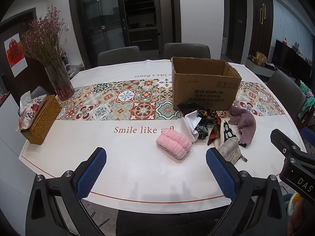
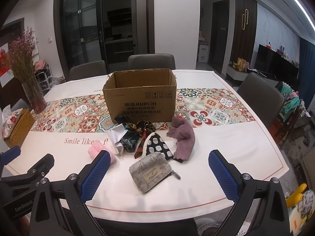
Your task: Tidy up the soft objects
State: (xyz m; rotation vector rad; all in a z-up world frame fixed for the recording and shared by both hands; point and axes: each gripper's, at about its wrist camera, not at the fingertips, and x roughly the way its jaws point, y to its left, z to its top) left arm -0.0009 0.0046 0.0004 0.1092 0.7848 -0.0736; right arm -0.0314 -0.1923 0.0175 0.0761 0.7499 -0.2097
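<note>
Both tongs hovering over the near edge of the bench, fingers spread wide, nothing between them: left tongs [image 1: 156,169] at lower centre of the left view, right tongs [image 2: 164,172] at lower centre of the right view.

Bench [image 1: 126,163] is wearing a white cloth with a tiled floral runner [image 1: 122,102] across the middle (text reads "Smile like a…"). Open cardboard box [image 2: 140,100] is sitting upright on the runner, centre of the right view.

Soft objects are lying in a loose pile just in front of the box:
- pink fluffy roll [image 1: 174,145], leftmost
- white cloth [image 2: 115,137]
- patterned scarf [image 2: 141,133]
- black-and-white pouch [image 2: 157,147]
- purple knit cloth [image 2: 183,139]
- grey zip pouch [image 2: 151,172], nearest the right tongs

Upper left: vase of dried flowers [image 1: 59,78], woven tissue box [image 1: 40,120]. Grey chairs [image 2: 151,62] are standing round the far side, glass doors behind them.
</note>
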